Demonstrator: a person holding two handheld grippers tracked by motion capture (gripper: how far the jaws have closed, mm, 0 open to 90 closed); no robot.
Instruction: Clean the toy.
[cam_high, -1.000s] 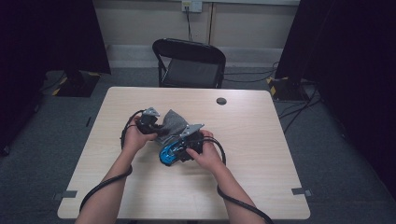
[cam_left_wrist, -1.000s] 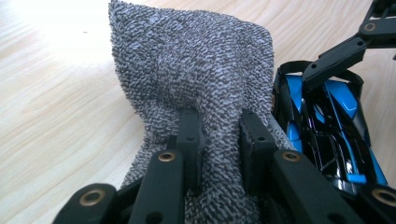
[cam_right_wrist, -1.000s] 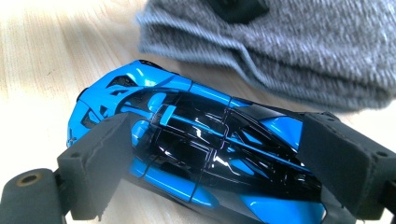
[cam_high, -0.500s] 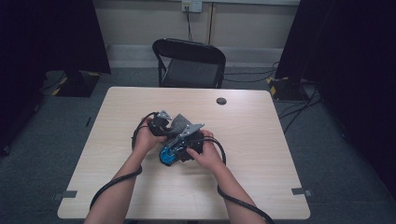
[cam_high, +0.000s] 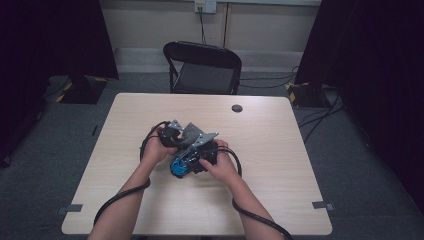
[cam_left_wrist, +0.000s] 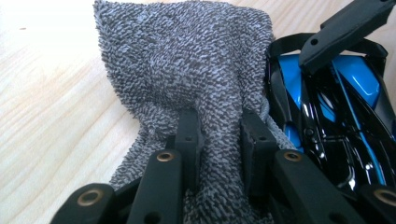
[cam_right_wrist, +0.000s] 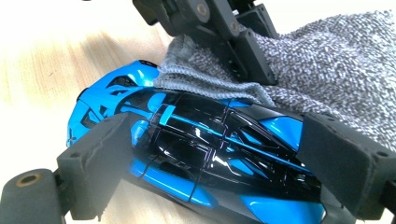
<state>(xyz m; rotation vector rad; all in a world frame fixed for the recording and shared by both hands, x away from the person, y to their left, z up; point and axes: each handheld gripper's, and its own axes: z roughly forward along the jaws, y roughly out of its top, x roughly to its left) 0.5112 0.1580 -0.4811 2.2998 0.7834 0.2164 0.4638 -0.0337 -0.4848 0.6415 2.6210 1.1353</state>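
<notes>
1. Toy car, blue and black, sits on the table near its middle, a bit toward the person's side. Right gripper straddles it across the body: one pad on each flank, jaws spread wide, looks like a firm clamp on the car.

2. Grey cloth lies draped just beside the car, its edge touching the car's roof in the right gripper view. Left gripper has jaws pinched nearly together on a fold of that cloth, fabric bunched between the pads.

3. Key relation: in the left gripper view the car lies right next to the cloth, off to that view's right, long axis running roughly along the jaws' own direction. So the cloth needs a short sideways sweep to land on the car's top. Left hand is the one that carries the wiping; right hand just steadies.

4. From above, both hands meet over the car, grippers crowded together w/ cables looping out either side; cloth barely reads there.

5. View differences: right gripper view gives the pads on the car's flanks and the cloth edge on its roof; left gripper view gives the pinch on the fold. High view gives the table position plus a chair beyond the far edge.
</notes>
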